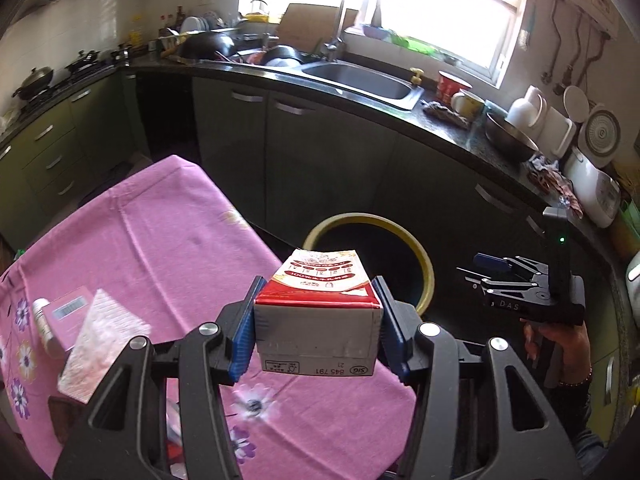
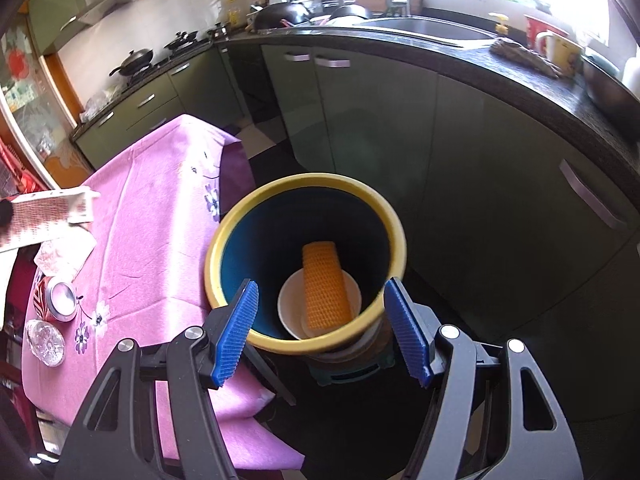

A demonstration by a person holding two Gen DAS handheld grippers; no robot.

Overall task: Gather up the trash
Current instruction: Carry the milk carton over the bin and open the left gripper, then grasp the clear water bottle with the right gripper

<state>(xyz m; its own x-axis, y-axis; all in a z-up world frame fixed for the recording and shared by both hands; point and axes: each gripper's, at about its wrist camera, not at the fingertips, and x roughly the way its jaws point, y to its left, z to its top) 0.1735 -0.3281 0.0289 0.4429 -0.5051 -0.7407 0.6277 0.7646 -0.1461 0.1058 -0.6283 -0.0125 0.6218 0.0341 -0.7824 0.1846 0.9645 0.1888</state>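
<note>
My left gripper (image 1: 316, 320) is shut on a red and white milk carton (image 1: 320, 300) and holds it above the edge of the pink-clothed table (image 1: 168, 240), short of the yellow-rimmed trash bin (image 1: 426, 268). My right gripper (image 2: 322, 332) is open and empty, hovering over the trash bin (image 2: 224, 240). Inside the bin lie a white bowl (image 2: 290, 304) and an orange waffle-textured wrapper (image 2: 324, 284). The right gripper also shows in the left wrist view (image 1: 520, 288), to the right of the bin.
On the table lie a clear wrapper (image 1: 100, 340), a pink box (image 1: 68, 312), a small bottle (image 1: 42, 320), a red can (image 2: 56, 298), a crushed clear bottle (image 2: 46, 342) and a carton (image 2: 48, 210). Dark counter (image 2: 520, 76) and green cabinets stand behind the bin.
</note>
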